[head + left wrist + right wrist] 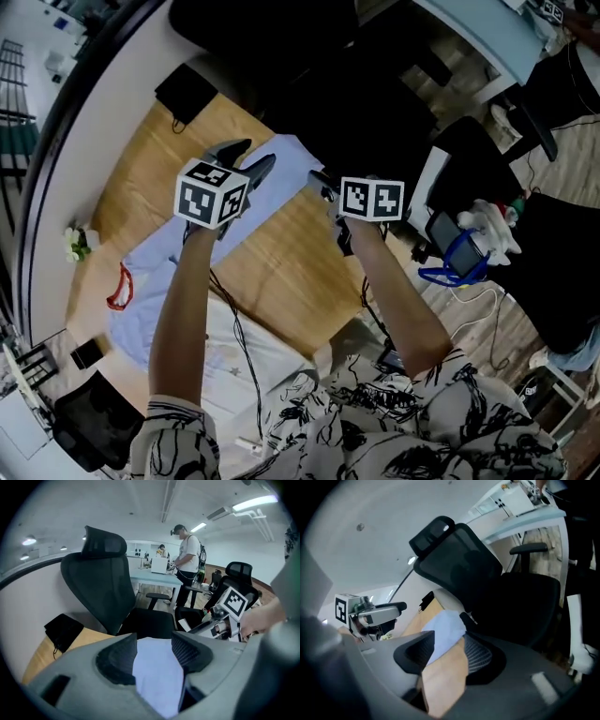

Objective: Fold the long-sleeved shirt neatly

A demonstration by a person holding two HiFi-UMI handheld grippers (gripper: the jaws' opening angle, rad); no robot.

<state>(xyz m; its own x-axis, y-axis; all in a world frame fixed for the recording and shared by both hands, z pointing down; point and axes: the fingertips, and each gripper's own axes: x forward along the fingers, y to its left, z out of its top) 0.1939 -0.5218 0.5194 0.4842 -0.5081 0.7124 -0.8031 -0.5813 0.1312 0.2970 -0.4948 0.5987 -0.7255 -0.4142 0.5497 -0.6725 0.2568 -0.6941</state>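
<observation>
A light blue long-sleeved shirt (155,267) lies on the wooden table (281,262), running from the near left to a far end (289,161) by the table's back edge. My left gripper (248,159) hovers over that far end with its jaws apart. In the left gripper view the left gripper (153,639) has shirt cloth (157,674) showing in the gap, and the pads do not press on it. My right gripper (323,186) hangs just to the right, above bare wood. In the right gripper view the right gripper (447,637) is open, with the shirt's end (445,623) beyond it.
A black office chair (309,75) stands just past the table's back edge. A black pouch (186,91) lies at the far left corner. A red loop (119,286) and small white flowers (77,242) sit at the left. A person (187,559) stands at a far desk.
</observation>
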